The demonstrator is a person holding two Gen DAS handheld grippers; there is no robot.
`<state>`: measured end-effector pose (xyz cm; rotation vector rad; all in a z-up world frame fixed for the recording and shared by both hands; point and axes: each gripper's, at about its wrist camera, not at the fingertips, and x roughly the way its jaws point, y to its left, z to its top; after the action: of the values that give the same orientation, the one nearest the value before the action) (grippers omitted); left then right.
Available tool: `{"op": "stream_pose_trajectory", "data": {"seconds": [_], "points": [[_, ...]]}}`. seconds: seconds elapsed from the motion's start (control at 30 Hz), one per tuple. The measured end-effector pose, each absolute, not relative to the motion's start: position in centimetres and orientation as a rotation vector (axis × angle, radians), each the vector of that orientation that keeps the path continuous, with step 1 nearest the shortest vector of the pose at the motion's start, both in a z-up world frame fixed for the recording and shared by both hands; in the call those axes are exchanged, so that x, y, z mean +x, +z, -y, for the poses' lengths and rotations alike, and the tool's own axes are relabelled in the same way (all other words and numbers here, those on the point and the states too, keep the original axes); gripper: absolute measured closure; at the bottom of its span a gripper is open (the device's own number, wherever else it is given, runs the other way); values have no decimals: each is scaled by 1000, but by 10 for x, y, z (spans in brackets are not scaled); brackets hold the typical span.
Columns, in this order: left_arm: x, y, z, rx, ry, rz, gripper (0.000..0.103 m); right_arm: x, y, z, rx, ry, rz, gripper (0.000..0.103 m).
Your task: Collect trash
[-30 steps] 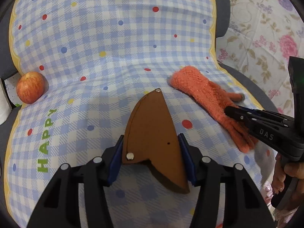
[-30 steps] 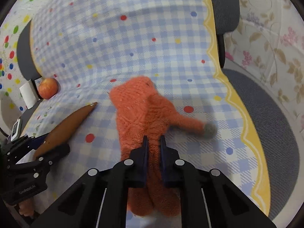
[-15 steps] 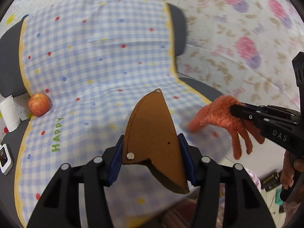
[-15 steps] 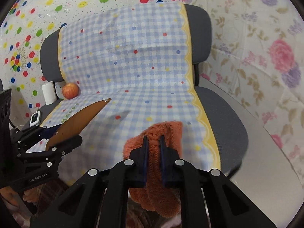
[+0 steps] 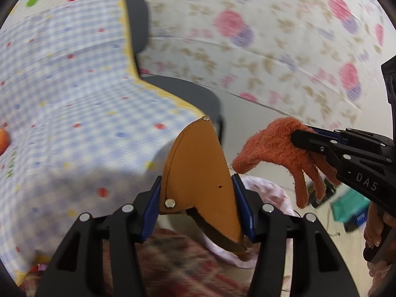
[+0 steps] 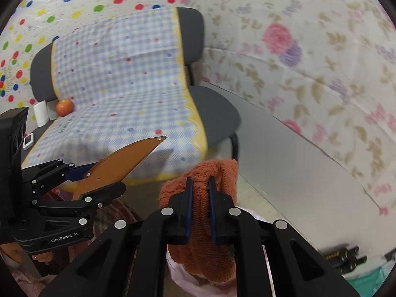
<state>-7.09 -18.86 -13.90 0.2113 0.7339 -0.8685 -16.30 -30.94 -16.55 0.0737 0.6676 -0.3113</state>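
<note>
The left gripper [image 5: 198, 195] pinches a brown leather sheath [image 5: 200, 173]; the right gripper's [image 6: 200, 208] jaws squeeze an orange glove [image 6: 205, 252] — both held off the chair [image 6: 212, 113]. The glove's dangling fingers could snag (possibly on the pink bag [image 5: 269, 193] below, blurred) and slip free.

"DAS" is showing in pale letters on the right claw [image 5: 300, 137] body at the right of the left wrist view. "GenRobot.AI" is showing on the left claw [image 6: 104, 177] body at the lower left of the right wrist view.
</note>
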Motion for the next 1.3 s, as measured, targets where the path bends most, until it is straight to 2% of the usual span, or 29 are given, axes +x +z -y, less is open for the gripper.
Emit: {"op": "stream_pose_trajectory", "data": {"seconds": [0.37,0.5,0.57,0.6,0.63,1.0,1.23,1.3], "points": [[-108,-164,251,275,-1027,-807,50,-213,-201,353,168,-421,-744,89],[-106,-169,266,291,-1037,-823,49,-202,-210,365,186,-407,-761,81],[-103,-170,273,301,-1052,-833,41,-198,-212,371,203,-404,-753,67],[-103,-170,275,304,-1048,-828,29,-196,-212,374,212,-405,-752,58],[-102,-169,274,302,-1037,-812,23,-196,-213,375,219,-403,-753,57],[-85,-159,242,277,-918,-782,22,-206,-188,362,204,-421,-697,55],[-78,-123,192,229,-776,-711,7,-202,-147,337,214,-377,-578,16],[-72,-108,171,218,-700,-682,7,-194,-133,330,212,-349,-545,14]]}}
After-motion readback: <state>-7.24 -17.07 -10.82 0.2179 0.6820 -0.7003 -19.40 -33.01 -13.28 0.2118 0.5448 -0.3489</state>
